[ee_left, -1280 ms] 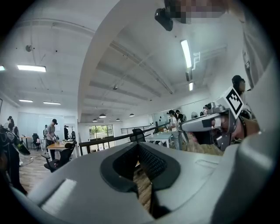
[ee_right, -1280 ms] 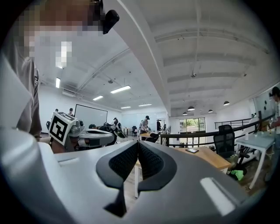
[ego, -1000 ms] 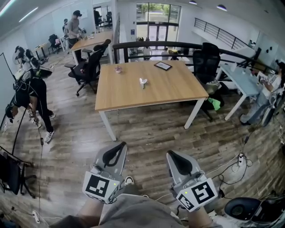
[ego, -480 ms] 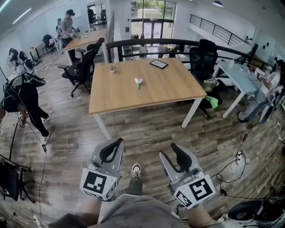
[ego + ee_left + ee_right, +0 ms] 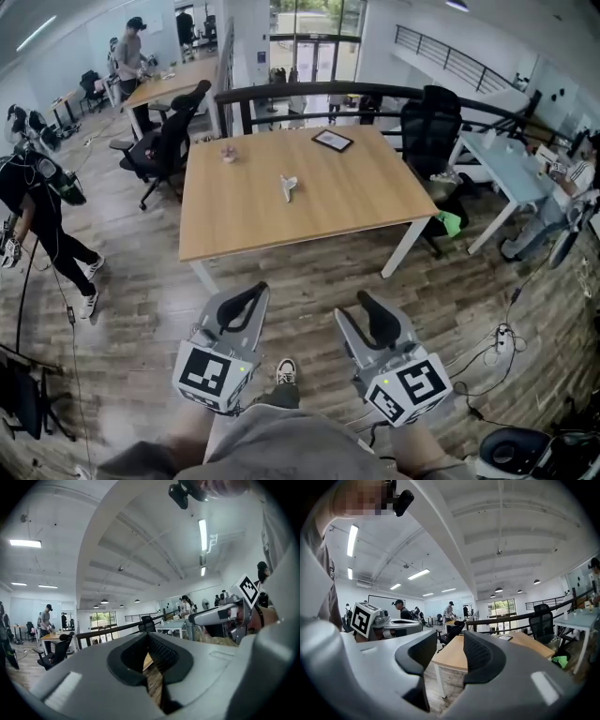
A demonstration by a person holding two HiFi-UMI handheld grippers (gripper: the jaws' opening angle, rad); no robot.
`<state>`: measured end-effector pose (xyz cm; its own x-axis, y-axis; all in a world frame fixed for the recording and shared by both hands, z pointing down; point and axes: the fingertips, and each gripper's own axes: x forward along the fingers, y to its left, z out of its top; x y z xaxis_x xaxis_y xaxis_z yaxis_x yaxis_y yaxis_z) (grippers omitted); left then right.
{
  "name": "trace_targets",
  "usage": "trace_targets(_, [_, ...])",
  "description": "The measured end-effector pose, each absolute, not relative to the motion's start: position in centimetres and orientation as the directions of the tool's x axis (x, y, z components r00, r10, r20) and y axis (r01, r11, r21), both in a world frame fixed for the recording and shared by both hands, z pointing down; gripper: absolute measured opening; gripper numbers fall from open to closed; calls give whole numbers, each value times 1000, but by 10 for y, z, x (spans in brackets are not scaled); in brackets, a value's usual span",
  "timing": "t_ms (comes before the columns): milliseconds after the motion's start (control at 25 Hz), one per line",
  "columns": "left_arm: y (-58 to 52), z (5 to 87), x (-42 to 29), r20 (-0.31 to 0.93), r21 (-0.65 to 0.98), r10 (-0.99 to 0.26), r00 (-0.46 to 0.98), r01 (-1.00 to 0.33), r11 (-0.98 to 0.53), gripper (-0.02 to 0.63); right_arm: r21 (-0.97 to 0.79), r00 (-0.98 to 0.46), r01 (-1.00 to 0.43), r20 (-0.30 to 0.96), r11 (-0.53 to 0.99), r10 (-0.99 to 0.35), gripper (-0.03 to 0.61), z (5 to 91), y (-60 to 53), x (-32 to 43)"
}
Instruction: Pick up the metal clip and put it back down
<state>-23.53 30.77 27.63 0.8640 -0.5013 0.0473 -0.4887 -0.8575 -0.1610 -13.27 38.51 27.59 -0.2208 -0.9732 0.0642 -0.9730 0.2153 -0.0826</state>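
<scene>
Step in hand: approach, by my reading; nothing grasped yet; the metal clip (image 5: 288, 186) lies on the desk (image 5: 361, 192) near its middle, a little toward the far edge, clear of both claws.

You stand well back from the desk's near edge, with open floor (image 5: 309, 267) between you and it; both claws hang low in front of you, pointing toward the desk.

Right claw (image 5: 377, 319): jaws stand wide apart; nothing between them; the right gripper view shows only the desk's near corner and the floor through the gap; it touches nothing.

Left claw (image 5: 246, 305): jaw tips together; the left gripper view shows just a thin slit between the pads, with a strip of desk and floor behind it; it holds nothing.

Next move, as I judge it: step up to the near edge; reach the open right claw over the middle of the desk; bring the jaws down either side of the clip before closing; the clip is small and pale, so line up carefully.
</scene>
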Motion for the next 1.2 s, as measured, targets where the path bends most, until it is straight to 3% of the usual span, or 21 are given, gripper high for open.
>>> trace_targets(560, [140, 325, -203, 161, -82, -461, 873, -453, -887, 0, -254, -208, -956, 239, 146, -949, 160, 343, 211, -90])
trace_targets(1200, [37, 398, -160, 271, 64, -468, 841, -501, -863, 1, -374, -267, -920, 375, 119, -888, 160, 428, 106, -38])
